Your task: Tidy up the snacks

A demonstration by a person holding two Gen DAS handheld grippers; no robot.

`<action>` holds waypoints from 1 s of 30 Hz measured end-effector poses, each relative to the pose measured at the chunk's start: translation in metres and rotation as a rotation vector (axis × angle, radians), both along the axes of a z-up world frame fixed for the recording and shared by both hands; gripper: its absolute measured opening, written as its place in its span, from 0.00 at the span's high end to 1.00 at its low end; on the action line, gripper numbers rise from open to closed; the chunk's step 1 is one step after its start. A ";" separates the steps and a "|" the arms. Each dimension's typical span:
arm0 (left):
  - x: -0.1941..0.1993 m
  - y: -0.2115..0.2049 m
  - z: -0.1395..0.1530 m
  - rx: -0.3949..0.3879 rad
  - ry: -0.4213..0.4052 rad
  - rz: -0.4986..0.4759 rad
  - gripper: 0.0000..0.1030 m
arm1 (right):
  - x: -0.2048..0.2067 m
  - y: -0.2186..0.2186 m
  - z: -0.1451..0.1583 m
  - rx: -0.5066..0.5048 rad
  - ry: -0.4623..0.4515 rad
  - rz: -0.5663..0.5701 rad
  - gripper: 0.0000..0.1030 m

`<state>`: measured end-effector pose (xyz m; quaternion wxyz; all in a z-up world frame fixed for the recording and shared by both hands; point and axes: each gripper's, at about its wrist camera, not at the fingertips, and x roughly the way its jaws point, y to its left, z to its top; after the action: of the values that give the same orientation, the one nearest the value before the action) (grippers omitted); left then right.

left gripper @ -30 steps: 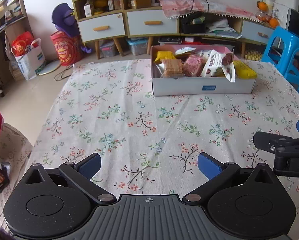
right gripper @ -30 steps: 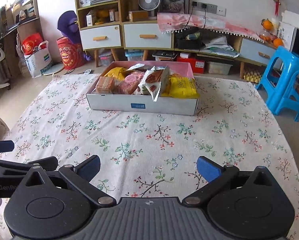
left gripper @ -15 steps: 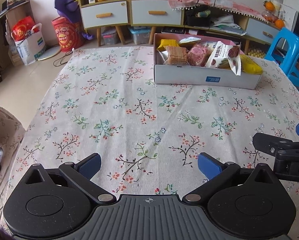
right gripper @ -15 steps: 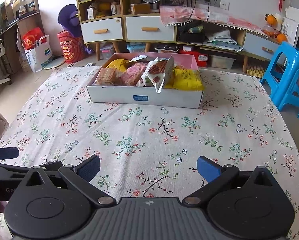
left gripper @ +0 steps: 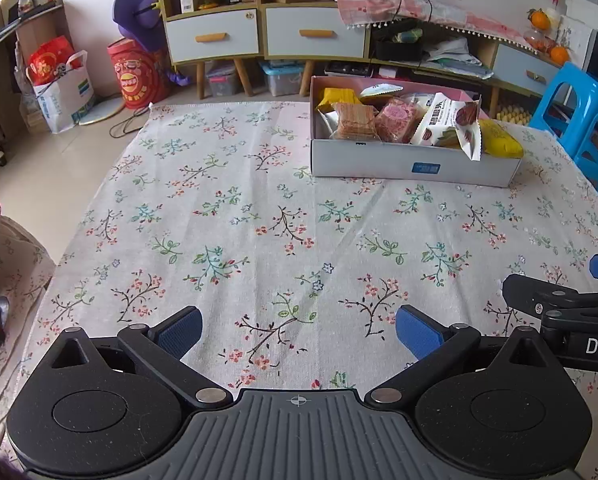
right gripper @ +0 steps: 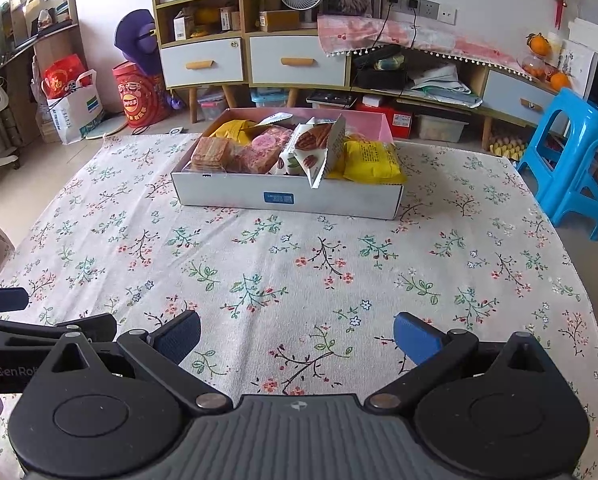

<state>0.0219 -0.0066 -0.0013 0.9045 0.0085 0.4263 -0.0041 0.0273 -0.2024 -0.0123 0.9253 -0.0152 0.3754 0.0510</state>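
A white cardboard box (left gripper: 415,166) (right gripper: 287,198) stands on the floral tablecloth at the far side. It holds several snacks: a yellow packet (right gripper: 373,162), a pink-wrapped cake (left gripper: 397,118), a brown biscuit pack (right gripper: 211,154) and a white nut bag (right gripper: 313,148) leaning over the front wall. My left gripper (left gripper: 297,330) is open over bare cloth, well short of the box. My right gripper (right gripper: 297,334) is open too, with nothing between its fingers. Each gripper shows at the edge of the other's view.
Floral tablecloth (left gripper: 259,220) covers the table between grippers and box. A blue plastic stool (right gripper: 579,160) stands at the right. Behind the table are drawer cabinets (right gripper: 255,60), a red drum (right gripper: 137,94) and a shopping bag (left gripper: 63,88) on the floor.
Both wrist views have drifted slightly, so the box sits a little lower and nearer in frame. Both grippers stay open and nothing was picked up.
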 end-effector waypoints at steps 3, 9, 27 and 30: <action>0.000 0.000 0.000 0.001 -0.001 0.000 0.00 | 0.000 0.000 0.000 -0.001 0.001 -0.002 0.08; 0.000 0.000 0.000 0.002 -0.003 -0.002 0.00 | 0.000 0.000 0.000 -0.001 0.001 -0.001 0.08; -0.001 0.000 0.001 -0.005 -0.005 0.002 0.00 | -0.001 0.000 0.001 -0.003 -0.004 -0.005 0.08; -0.002 0.001 0.001 -0.006 -0.004 0.002 0.00 | -0.001 0.000 0.001 -0.002 -0.004 -0.005 0.08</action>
<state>0.0203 -0.0058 -0.0001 0.9055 0.0052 0.4243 -0.0046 0.0261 -0.2026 -0.0112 0.9262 -0.0154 0.3737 0.0483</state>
